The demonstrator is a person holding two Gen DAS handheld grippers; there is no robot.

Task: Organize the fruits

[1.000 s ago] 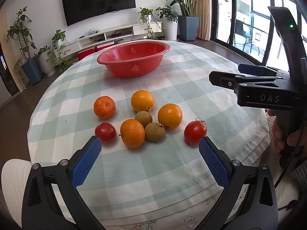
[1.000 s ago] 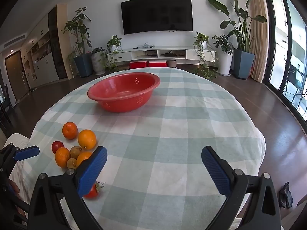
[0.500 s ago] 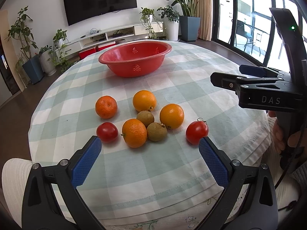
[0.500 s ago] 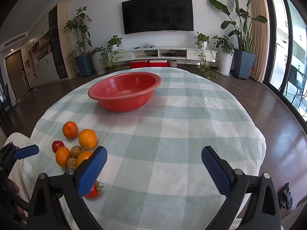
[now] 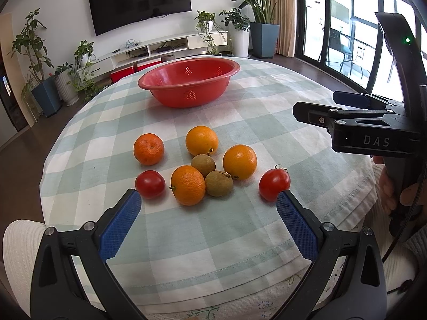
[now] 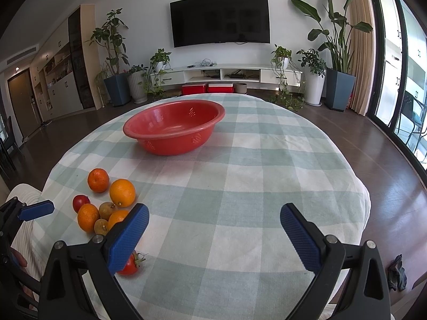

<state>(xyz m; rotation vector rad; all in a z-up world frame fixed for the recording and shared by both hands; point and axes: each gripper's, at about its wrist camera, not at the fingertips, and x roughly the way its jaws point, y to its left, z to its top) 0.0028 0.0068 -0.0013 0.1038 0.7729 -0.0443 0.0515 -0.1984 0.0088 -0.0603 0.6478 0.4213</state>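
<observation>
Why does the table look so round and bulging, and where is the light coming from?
Both views: a fisheye lens bends the table and darkens the corners. Left view: daylight from the windows puts small glints on the tomatoes. Right view: the bowl looks sharp, with soft shadows.

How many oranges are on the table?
4. One sits far left, one is nearest the red bowl, one is on the right by the brown fruits, and one is at the front beside the left tomato. None look hidden.
</observation>
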